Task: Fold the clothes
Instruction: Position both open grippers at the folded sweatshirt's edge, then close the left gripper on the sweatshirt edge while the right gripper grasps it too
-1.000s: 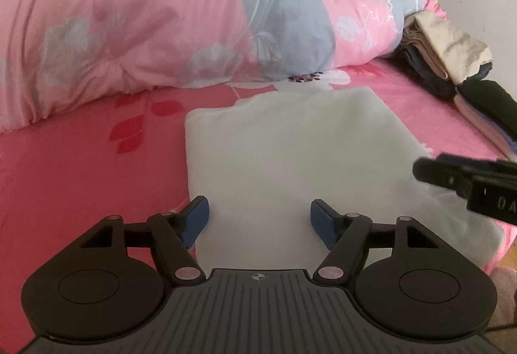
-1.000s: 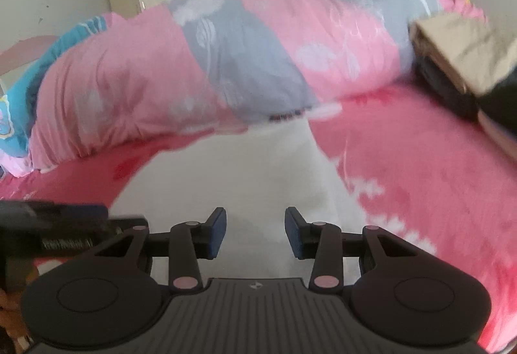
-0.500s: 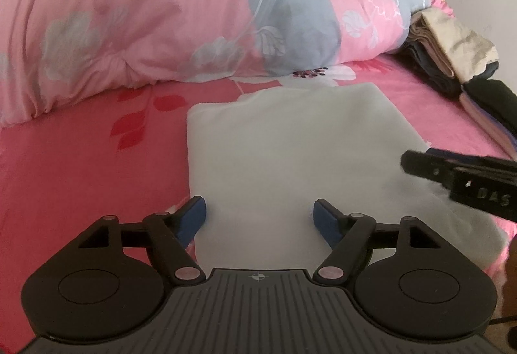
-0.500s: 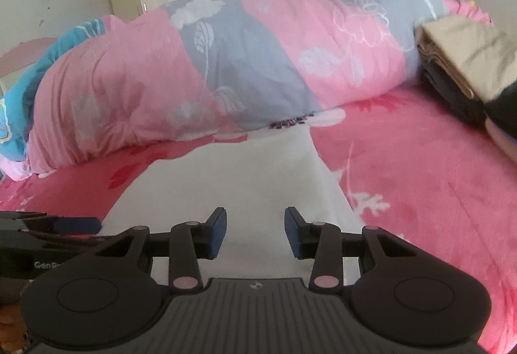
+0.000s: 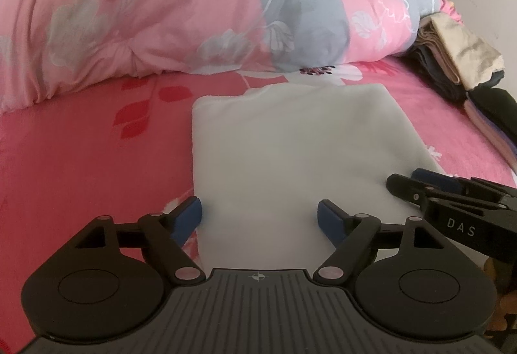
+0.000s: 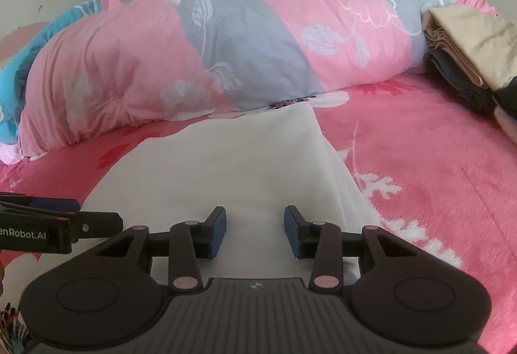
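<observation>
White cloth (image 5: 290,153) is seen lying flat on the pink bedsheet (image 5: 80,160) as a folded rectangle, near the rolled quilt (image 5: 161,8) and left of the stack of folded clothes (image 5: 458,63). Compared with a second ago, the left gripper (image 5: 260,218) is found with its jaws opening wider over the near left corner, nothing clamped, while the right gripper (image 6: 255,231) is brought lower over the near right edge, jaws partly apart and empty. Both near corners are judged ready to be pinched for the next fold
</observation>
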`<state>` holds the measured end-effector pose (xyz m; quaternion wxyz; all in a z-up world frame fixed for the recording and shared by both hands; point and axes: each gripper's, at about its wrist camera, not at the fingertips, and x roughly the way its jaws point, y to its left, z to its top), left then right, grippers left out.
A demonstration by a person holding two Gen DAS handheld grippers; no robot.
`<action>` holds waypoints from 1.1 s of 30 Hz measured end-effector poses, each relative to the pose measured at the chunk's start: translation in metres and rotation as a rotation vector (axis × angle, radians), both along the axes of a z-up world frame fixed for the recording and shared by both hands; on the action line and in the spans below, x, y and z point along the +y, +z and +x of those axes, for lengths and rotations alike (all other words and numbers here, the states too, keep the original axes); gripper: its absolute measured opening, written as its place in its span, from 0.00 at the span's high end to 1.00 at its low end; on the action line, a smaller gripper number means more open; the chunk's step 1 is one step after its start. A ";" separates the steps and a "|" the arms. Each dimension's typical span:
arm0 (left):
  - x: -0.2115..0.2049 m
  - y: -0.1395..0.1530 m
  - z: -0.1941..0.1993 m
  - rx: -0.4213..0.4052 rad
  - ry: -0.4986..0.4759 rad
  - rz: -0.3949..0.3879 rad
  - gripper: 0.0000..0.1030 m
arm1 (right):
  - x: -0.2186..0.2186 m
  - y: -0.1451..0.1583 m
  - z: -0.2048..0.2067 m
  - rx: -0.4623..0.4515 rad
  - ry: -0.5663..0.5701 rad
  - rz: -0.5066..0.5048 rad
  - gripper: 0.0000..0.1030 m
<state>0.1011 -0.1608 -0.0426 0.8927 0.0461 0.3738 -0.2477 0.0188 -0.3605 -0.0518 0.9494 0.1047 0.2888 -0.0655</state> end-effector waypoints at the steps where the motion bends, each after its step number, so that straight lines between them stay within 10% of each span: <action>1: 0.000 0.000 0.000 0.002 0.001 0.000 0.22 | 0.000 0.000 0.000 0.000 0.000 0.000 0.59; 25: -0.002 0.000 0.002 0.016 0.024 0.002 0.21 | 0.001 -0.001 0.001 0.008 0.009 -0.006 0.59; 33: 0.031 0.013 -0.001 -0.067 0.022 -0.144 0.15 | -0.011 0.013 0.004 0.045 0.046 0.049 0.59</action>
